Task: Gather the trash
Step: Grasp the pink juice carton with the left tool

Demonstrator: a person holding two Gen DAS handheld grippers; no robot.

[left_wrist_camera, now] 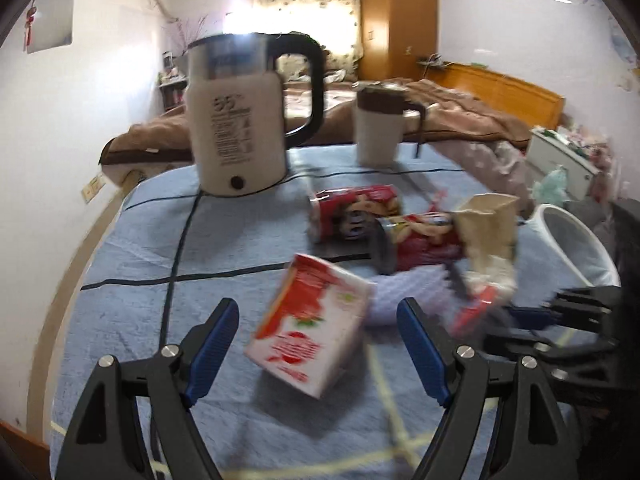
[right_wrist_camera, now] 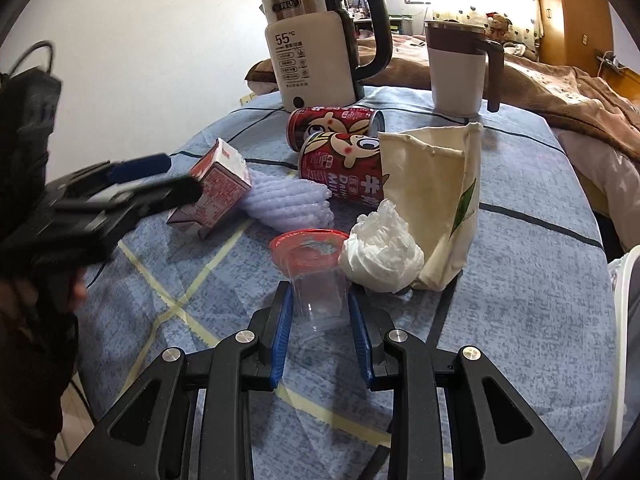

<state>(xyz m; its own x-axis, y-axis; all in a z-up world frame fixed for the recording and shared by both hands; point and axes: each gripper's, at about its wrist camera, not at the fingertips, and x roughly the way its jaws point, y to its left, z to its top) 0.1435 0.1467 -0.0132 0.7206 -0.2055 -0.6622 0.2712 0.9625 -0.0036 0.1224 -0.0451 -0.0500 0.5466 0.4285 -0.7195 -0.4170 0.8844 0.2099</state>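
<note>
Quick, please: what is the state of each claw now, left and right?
Left claw: open, holding nothing; the carton lies between its fingers, untouched.
Right claw: closed on the clear plastic cup.

Both cameras ride the grippers, tilted down over the table (left_wrist_camera: 120,248), close in. The left view faces the carton (left_wrist_camera: 310,322) with the kettle (left_wrist_camera: 236,120) behind; the right view looks past the cup (right_wrist_camera: 318,280) from the other side. They share carton, cans (right_wrist_camera: 340,152), kettle, mug (right_wrist_camera: 456,68).
</note>
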